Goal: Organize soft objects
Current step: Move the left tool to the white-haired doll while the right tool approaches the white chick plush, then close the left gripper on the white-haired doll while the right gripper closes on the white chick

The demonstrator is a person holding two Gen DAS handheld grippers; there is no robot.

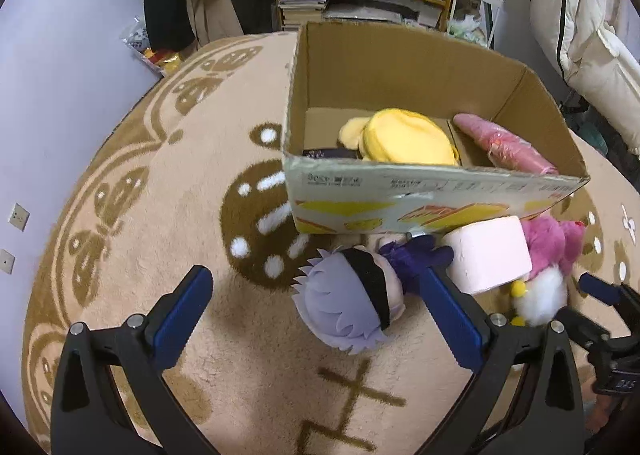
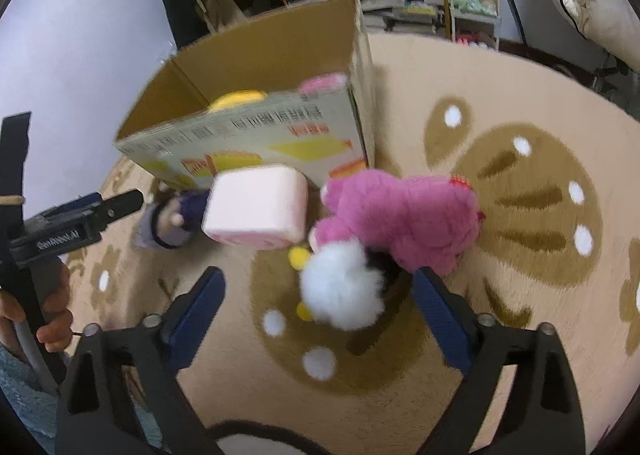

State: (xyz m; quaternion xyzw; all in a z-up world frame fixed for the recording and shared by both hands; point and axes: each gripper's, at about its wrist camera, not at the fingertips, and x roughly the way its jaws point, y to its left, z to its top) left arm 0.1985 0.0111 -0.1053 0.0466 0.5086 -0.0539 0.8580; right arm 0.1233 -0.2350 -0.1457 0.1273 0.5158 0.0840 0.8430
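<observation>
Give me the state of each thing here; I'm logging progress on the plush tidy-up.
Cardboard box: open, upright on the rug.
Yellow plush: inside the box.
Pink wrapped item: inside the box.
Grey-haired doll: lying on the rug, outside.
Pink block plush: outside.
Pink furry plush: outside.
White fluffy plush: outside.
Left gripper: open, empty.
Right gripper: open, empty.

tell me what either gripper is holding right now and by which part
Nothing is held. The left gripper is open around the doll; the right gripper is open by the white plush.
</observation>
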